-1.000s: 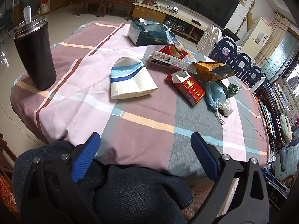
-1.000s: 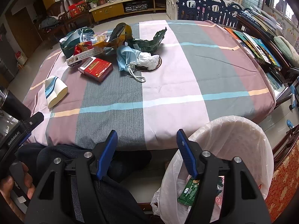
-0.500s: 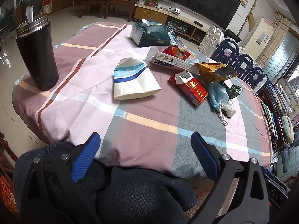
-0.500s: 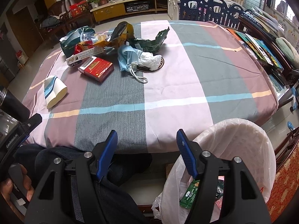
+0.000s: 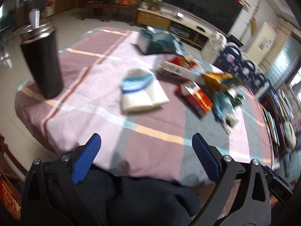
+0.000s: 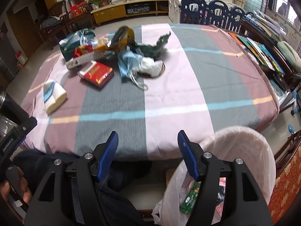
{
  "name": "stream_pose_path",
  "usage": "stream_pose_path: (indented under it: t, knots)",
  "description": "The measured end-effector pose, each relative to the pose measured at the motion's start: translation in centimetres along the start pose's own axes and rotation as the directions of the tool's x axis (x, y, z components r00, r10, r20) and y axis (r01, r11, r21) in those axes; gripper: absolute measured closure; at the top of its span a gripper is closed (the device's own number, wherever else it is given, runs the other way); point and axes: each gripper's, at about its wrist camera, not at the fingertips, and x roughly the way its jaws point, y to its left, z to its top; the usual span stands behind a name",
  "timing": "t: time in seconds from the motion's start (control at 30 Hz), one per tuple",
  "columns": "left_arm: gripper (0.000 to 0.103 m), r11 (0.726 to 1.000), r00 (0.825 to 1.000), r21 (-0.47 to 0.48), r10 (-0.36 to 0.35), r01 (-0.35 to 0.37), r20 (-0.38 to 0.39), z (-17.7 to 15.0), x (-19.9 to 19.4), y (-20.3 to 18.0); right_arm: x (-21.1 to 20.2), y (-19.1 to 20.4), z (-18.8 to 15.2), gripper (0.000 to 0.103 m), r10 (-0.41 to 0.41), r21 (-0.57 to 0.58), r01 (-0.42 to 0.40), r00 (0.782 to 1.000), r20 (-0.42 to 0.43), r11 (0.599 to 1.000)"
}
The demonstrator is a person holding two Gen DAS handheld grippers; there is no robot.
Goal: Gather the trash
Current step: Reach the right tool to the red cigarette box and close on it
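Note:
Trash lies on the striped tablecloth: a white and blue tissue pack (image 5: 141, 92) (image 6: 53, 97), a red cigarette box (image 5: 196, 98) (image 6: 97, 73), a blue face mask with white tissue (image 6: 135, 64) (image 5: 223, 107), a long white box (image 6: 82, 61), orange and green wrappers (image 6: 122, 39). My left gripper (image 5: 146, 146) is open and empty at the table's near edge. My right gripper (image 6: 147, 144) is open and empty at the near edge, beside a bin with a white bag (image 6: 242, 143) holding a green wrapper (image 6: 190, 198).
A tall black tumbler (image 5: 42, 64) with a spoon stands at the table's left edge. A teal tissue bag (image 5: 156, 41) sits at the far side. My legs in dark trousers (image 5: 131, 197) are under the grippers. Books (image 6: 259, 50) lie on a bench to the right.
Both grippers have moved forward toward the table, so the trash looks nearer. The left view is now blurred by motion. Both stay open and empty.

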Motion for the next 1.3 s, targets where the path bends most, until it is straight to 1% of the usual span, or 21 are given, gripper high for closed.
stream_pose_path:
  t: [0.03,0.1,0.23,0.33,0.4,0.47,0.53,0.6,0.67,0.7,0.77,0.83,0.9,0.97,1.03,1.07,1.1,1.13,1.17,1.23,1.3]
  knots:
    - [0.005,0.999,1.0,-0.051,0.014,-0.014,0.007,0.8,0.1,1.1,-0.1,0.3,0.5,0.039,0.011,0.001,-0.011,1.0,0.014,1.0]
    - [0.004,0.99,1.0,-0.139,0.021,-0.023,-0.014,2.3,1.1,3.0,0.0,1.0,1.3,0.039,0.033,-0.001,-0.033,0.999,0.026,0.999]
    - [0.004,0.972,0.997,-0.228,0.049,-0.061,-0.059,5.3,4.3,4.6,0.9,2.7,1.8,0.039,0.07,-0.022,-0.07,0.998,0.006,0.997]
    - [0.004,0.975,0.995,-0.215,0.031,-0.051,-0.098,7.5,7.4,3.6,1.6,3.4,2.0,0.039,0.057,-0.046,-0.057,0.998,-0.002,0.997]
    - [0.004,0.984,0.994,-0.174,0.014,-0.033,-0.109,8.7,9.2,2.5,2.2,3.4,2.3,0.039,0.041,-0.051,-0.041,0.999,-0.006,0.998]
    - [0.004,0.991,0.994,-0.131,0.005,-0.019,-0.106,9.3,10.4,1.6,3.0,3.2,3.1,0.039,0.029,-0.04,-0.029,1.0,-0.012,0.999]
    - [0.004,0.994,0.992,-0.109,0.003,-0.017,-0.125,9.3,11.6,1.2,3.9,2.9,4.2,0.039,0.016,-0.029,-0.016,1.0,-0.005,0.999]
    - [0.004,0.99,0.988,-0.137,0.003,-0.024,-0.153,9.0,12.5,1.7,4.8,3.0,5.8,0.039,-0.004,-0.018,0.004,1.0,0.016,1.0]
    - [0.004,0.983,0.986,-0.181,-0.034,0.004,-0.163,8.8,13.1,2.1,5.9,3.3,6.9,0.039,-0.011,-0.01,0.011,1.0,0.023,1.0]
    - [0.004,0.981,0.985,-0.191,-0.047,0.015,-0.164,8.9,13.3,2.1,6.6,3.7,7.5,0.039,-0.008,-0.004,0.008,1.0,0.021,1.0]
    - [0.004,0.982,0.989,-0.188,-0.038,0.01,-0.146,9.0,13.2,2.0,8.0,4.8,8.3,0.039,0.017,-0.006,-0.017,1.0,0.016,1.0]
    - [0.004,0.985,0.989,-0.174,-0.045,0.02,-0.139,9.0,13.3,1.7,9.6,6.9,9.2,0.039,0.046,-0.061,-0.045,0.999,0.019,0.997]
    - [0.004,0.986,0.988,-0.167,-0.05,0.025,-0.147,8.8,13.4,1.5,11.2,9.1,9.8,0.039,0.043,-0.148,-0.038,0.999,0.027,0.988]
    - [0.004,0.985,0.99,-0.172,-0.025,0.001,-0.139,8.6,13.3,1.8,13.2,11.3,10.4,0.039,0.038,-0.268,-0.031,0.999,0.022,0.963]
    - [0.004,0.982,0.991,-0.189,-0.014,-0.011,-0.134,8.5,13.1,2.4,15.3,12.8,10.6,0.039,0.012,-0.359,-0.015,1.0,-0.012,0.933]
    - [0.004,0.979,0.991,-0.206,-0.023,-0.005,-0.134,8.5,13.0,2.8,16.2,13.3,10.8,0.037,0.022,-0.398,-0.031,0.999,-0.027,0.917]
    - [0.004,0.976,0.991,-0.219,-0.03,0.0,-0.134,8.5,13.0,3.1,16.4,13.5,10.9,0.031,0.032,-0.42,-0.032,0.999,-0.007,0.907]
    - [0.004,0.972,0.991,-0.235,-0.035,0.003,-0.133,8.5,12.9,3.4,16.6,13.8,11.1,0.028,0.027,-0.439,-0.025,1.0,-0.002,0.898]
    - [0.004,0.97,0.991,-0.242,-0.036,0.003,-0.131,8.5,12.9,3.5,16.8,13.9,11.4,0.027,0.042,-0.45,-0.043,0.999,-0.013,0.892]
    - [0.004,0.97,0.991,-0.243,-0.041,0.008,-0.131,8.6,12.9,3.5,17.3,13.7,11.9,0.027,0.105,-0.432,-0.125,0.992,-0.071,0.893]
    - [0.004,0.972,0.99,-0.233,-0.048,0.017,-0.13,8.6,13.0,3.2,17.8,13.3,12.2,0.027,0.185,-0.376,-0.227,0.972,-0.145,0.898]
